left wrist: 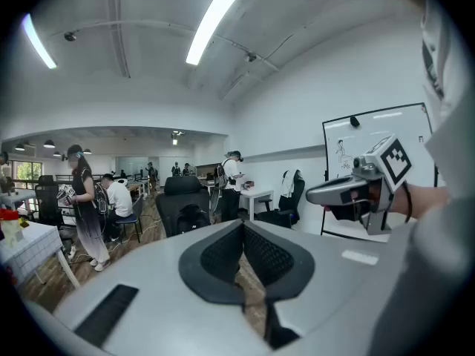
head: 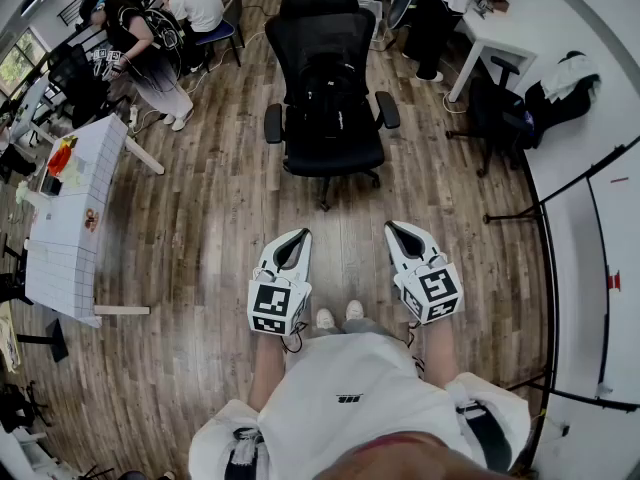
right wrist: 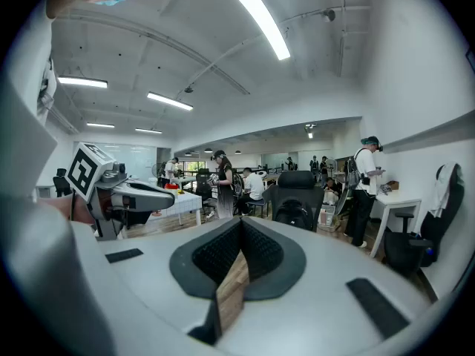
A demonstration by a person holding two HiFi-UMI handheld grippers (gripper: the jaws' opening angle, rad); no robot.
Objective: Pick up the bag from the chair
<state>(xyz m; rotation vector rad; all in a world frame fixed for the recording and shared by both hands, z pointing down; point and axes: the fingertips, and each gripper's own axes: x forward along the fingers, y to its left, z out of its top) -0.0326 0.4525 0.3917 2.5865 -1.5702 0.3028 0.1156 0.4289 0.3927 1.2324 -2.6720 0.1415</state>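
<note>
A black bag (head: 327, 83) rests on the seat of a black office chair (head: 352, 153) at the top middle of the head view. Both grippers are held close to the person's body, well short of the chair, with their tips pointing at it. My left gripper (head: 298, 236) is shut with nothing in it, and so is my right gripper (head: 397, 228). In the left gripper view the jaws (left wrist: 243, 227) meet at their tips, with the chair (left wrist: 182, 191) and bag (left wrist: 191, 217) far beyond. The right gripper view shows its jaws (right wrist: 241, 225) closed too, the bag (right wrist: 295, 215) ahead.
A white table (head: 65, 218) stands at the left. Two people (head: 150, 48) are at the back left, and another stands by a white desk (head: 500, 28) at the back right. A second dark chair (head: 500, 108) and a whiteboard stand (head: 590, 218) line the right side.
</note>
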